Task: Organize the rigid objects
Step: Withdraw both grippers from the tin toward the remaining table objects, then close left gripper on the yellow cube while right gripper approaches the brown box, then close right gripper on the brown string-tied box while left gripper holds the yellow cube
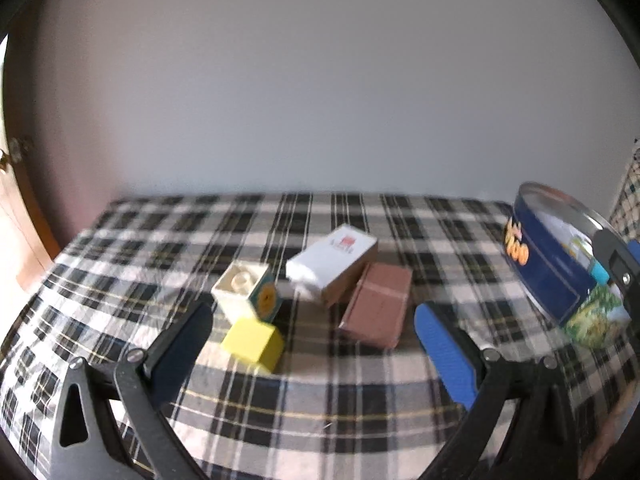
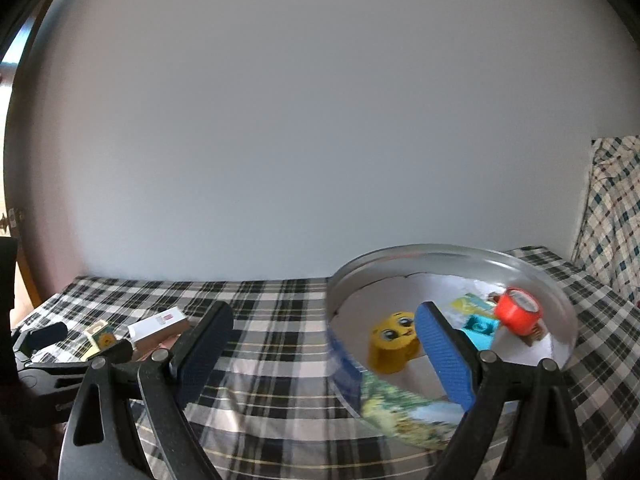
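Lying just ahead of open left hand-held gripper (image 1: pixel 312 344): yellow block (image 1: pixel 253 343)

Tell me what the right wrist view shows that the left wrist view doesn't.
Only the right wrist view looks into the round tin: a yellow face toy, a red roll and a teal block lie inside. Only the left wrist view shows the yellow block and the brown box clearly, between the open left gripper. Both show the white box, the checked cloth and the tin's blue wall.
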Available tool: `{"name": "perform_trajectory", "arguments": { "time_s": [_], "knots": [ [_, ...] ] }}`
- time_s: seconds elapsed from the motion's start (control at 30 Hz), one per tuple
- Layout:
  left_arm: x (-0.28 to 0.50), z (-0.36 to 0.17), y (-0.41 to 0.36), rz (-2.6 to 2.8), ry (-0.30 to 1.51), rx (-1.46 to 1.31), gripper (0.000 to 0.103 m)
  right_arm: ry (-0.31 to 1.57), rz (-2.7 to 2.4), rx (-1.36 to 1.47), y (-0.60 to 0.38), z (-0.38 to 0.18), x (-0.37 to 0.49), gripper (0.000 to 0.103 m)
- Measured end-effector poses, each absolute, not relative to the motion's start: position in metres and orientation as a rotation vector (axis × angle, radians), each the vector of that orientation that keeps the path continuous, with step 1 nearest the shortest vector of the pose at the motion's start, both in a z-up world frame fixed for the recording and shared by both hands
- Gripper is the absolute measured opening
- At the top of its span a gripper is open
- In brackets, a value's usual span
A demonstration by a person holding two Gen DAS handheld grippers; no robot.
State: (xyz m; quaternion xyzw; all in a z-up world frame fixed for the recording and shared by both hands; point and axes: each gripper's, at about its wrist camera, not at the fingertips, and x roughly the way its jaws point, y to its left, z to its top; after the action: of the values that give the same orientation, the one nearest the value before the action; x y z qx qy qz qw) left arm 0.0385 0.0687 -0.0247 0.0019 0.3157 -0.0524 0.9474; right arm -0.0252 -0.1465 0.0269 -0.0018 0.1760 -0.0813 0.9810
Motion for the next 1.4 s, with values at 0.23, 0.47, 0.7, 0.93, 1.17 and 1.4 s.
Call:
{"name": "perform_trajectory", "arguments": {
  "time_s": [0.23,0.47,0.7,0.93,1.17,1.4],
  "knots": [
    [0.054,-0.039,0.098,-0.138,0.761,-0.018,0.099,0.415,-0.106,-0.013,-0.115,0.02,-0.01,0.094],
    [0.077,-0.06,0.107,-0.177,0.906,-0.074,0.078,0.519,-0.051,0.006,-0.091,0.007,0.014,0.094],
    [0.078,-0.06,0.113,-0.167,0.894,-0.044,0.045,0.615,-0.031,0.079,-0.09,-0.004,0.033,0.094],
    [0.073,-0.057,0.121,-0.157,0.891,-0.013,0.028,0.67,-0.014,0.074,-0.079,-0.013,0.046,0.094],
    [0.062,-0.032,0.158,-0.125,0.787,-0.158,0.028,0.731,0.018,0.075,-0.056,-0.023,0.063,0.094],
    [0.06,-0.025,0.176,-0.051,0.733,-0.241,0.028,0.879,0.027,0.063,-0.021,-0.047,0.096,0.092]
  ]
}}
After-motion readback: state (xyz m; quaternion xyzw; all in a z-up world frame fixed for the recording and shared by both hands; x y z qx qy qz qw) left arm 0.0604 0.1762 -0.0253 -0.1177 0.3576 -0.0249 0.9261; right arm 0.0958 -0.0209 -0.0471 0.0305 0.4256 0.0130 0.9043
